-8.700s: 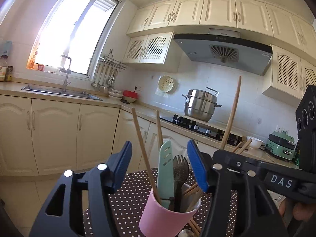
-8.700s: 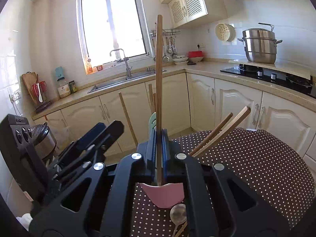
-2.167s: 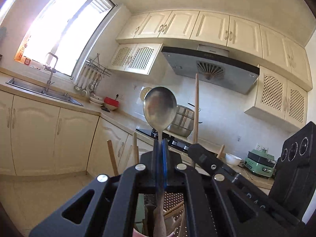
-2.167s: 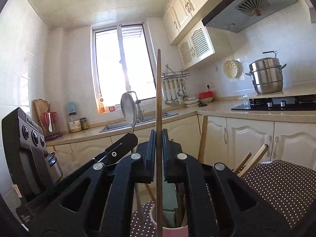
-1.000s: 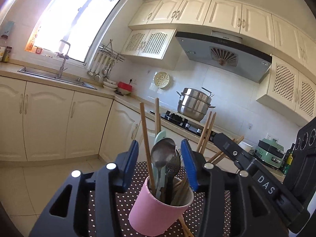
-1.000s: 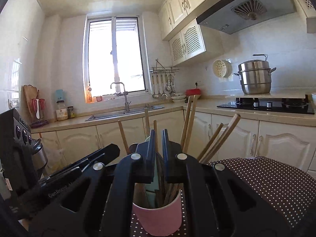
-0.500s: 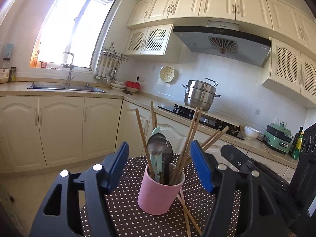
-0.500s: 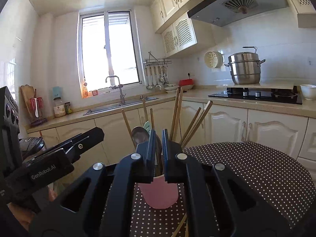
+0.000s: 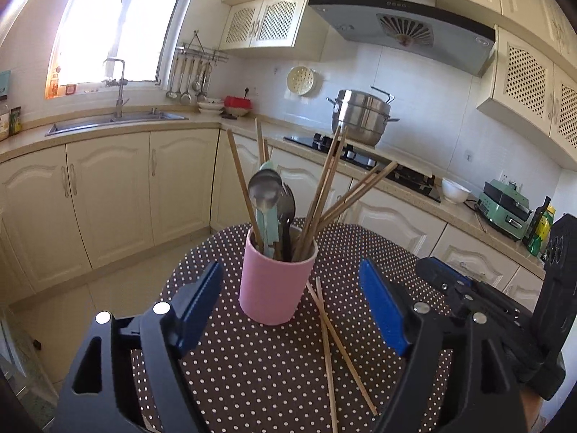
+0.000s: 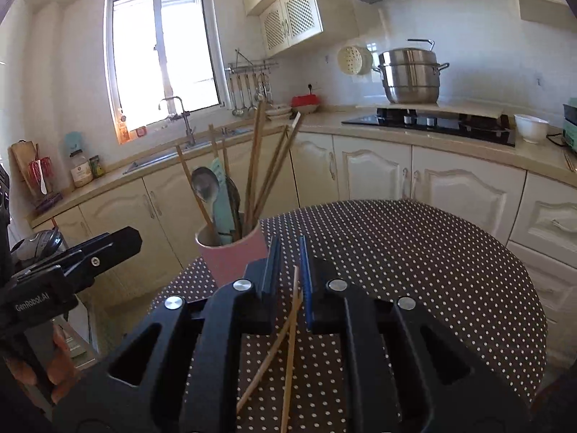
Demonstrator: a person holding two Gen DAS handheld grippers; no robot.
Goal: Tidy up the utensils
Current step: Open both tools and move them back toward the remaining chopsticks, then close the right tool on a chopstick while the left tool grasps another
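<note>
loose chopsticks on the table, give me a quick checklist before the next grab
1. Two loose chopsticks lie crossed on the dotted table, outside the pink cup: not ok.
2. Left gripper open and empty: ok.
3. Right gripper narrowly open, a chopstick's tip showing in the gap below it; gripped: cannot tell.
4. Cup upright, holding spoon and upright chopsticks: ok.
5. Room left in cup: cannot tell.
</note>
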